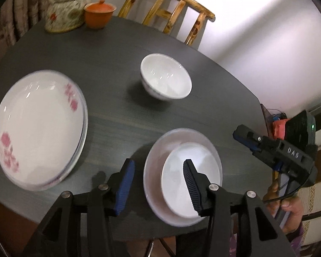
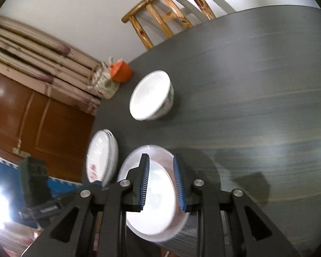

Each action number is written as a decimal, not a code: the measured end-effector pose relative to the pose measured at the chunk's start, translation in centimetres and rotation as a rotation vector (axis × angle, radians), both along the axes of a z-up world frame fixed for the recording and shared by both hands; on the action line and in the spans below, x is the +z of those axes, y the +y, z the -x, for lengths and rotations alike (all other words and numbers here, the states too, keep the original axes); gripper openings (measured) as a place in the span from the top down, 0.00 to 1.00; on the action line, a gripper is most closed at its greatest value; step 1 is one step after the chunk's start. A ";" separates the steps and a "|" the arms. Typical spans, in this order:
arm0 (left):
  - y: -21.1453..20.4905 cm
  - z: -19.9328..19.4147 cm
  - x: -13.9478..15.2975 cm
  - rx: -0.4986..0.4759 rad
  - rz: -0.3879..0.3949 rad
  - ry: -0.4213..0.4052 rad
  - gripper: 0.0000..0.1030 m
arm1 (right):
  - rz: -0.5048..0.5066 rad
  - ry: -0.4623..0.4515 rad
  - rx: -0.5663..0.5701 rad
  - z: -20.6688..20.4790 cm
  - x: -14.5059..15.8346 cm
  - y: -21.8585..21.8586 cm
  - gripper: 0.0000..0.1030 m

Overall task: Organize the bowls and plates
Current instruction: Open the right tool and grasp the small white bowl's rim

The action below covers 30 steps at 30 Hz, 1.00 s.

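Blur softened the flowered plates (image 1: pixel 39 126) at the table's (image 1: pixel 109 42) left edge, so how many lay stacked there was hard to tell; at least two rims showed. A teapot (image 1: pixel 64 12) and an orange cup (image 1: pixel 98 14) stood at the far edge, before a wooden chair (image 1: pixel 167 10). A lone bowl (image 1: pixel 165 77) sat mid-table, nothing visible inside. Near the front edge a smaller bowl nested in a larger one, the nested bowls (image 1: pixel 182 175) overhanging the edge slightly. The left gripper (image 1: pixel 158 188) was spread wide, one finger outside the bowls' rim, one over their inside; contact was unclear. The right gripper (image 2: pixel 161 184) stood narrower, fingers apart above the same bowls (image 2: pixel 156 197), gripping nothing.
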State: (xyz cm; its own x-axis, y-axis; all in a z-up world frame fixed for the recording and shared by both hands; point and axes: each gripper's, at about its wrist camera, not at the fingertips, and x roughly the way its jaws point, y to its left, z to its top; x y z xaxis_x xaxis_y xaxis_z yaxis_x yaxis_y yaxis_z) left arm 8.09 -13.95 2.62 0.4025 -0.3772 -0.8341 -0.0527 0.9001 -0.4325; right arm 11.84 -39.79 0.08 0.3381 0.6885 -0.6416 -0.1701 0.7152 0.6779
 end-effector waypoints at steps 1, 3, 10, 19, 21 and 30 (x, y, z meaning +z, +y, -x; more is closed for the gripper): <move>0.0 -0.4 0.1 -0.002 0.000 -0.005 0.53 | -0.009 0.004 -0.002 -0.6 0.2 0.1 0.78; 0.0 -1.7 0.0 0.007 0.015 -0.014 0.53 | -0.016 0.007 0.006 -1.6 0.5 0.4 0.76; 1.5 -6.2 -0.6 0.076 0.121 0.009 0.53 | -0.019 0.046 0.008 -6.1 0.1 1.5 0.71; 1.8 -11.7 -1.4 0.095 0.118 0.035 0.52 | 0.008 0.103 0.011 -11.0 -1.6 3.6 0.71; 1.8 -12.5 -1.7 0.098 0.108 0.046 0.52 | 0.017 0.108 0.008 -11.6 -1.9 3.8 0.71; 2.4 -14.0 -3.5 0.112 0.079 0.095 0.52 | 0.062 0.146 0.024 -14.0 -3.9 5.0 0.71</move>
State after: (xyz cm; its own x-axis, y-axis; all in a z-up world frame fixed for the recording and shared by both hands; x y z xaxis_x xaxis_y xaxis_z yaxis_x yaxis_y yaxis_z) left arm 22.11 -11.57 -0.92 0.3661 -0.4001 -0.8401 -0.1946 0.8499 -0.4896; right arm 25.82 -34.82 -3.81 0.2218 0.6527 -0.7244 -0.0902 0.7535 0.6513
